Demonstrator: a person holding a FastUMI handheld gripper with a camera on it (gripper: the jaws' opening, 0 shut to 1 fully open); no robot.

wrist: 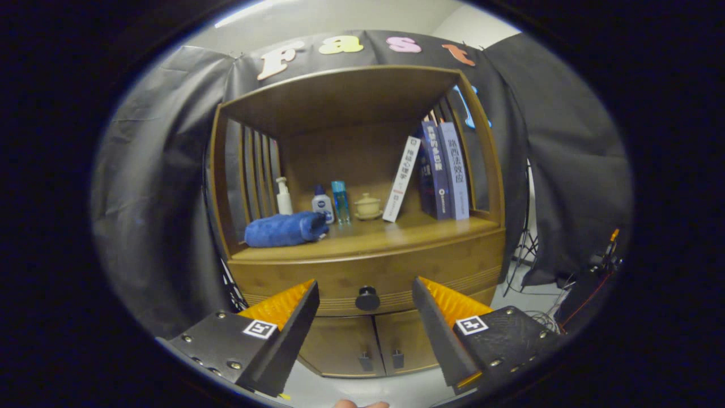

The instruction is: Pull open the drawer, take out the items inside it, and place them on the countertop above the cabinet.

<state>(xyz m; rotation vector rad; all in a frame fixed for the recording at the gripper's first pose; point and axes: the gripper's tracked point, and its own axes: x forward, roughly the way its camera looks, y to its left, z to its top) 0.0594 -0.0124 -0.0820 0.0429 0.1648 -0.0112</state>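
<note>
1. The hand-held gripper (365, 297) faces a brown wooden cabinet (362, 272) squarely; its two fingers are spread wide apart and hold nothing.
2. The closed wooden drawer front (317, 280) runs across the cabinet just below the countertop. Its round dark knob (367, 298) lies in the gap between the fingertips, slightly beyond them and not touched by either finger.
3. The wooden countertop (396, 229) above the drawer forms the floor of an open shelf bay with slatted sides and a flat wooden roof.
4. A rolled blue towel (286, 229) lies at the left front of the countertop.
5. Behind the towel stand a white pump bottle (283, 197), a small white bottle with a blue cap (322, 205) and a slim clear blue bottle (340, 202), close together in a row.
6. A small cream lidded pot on a saucer (368, 207) sits just right of the bottles.
7. A white book (401, 178) leans rightward toward two upright blue books (444, 170) at the right side of the bay.
8. Two lower cabinet doors (368, 343) with small dark handles sit below the drawer, both closed.
9. Black cloth (164, 198) hangs behind and beside the cabinet; cables and a stand (529, 249) occupy the floor to its right.
10. A fingertip (362, 404) of the person shows below the gripper.
</note>
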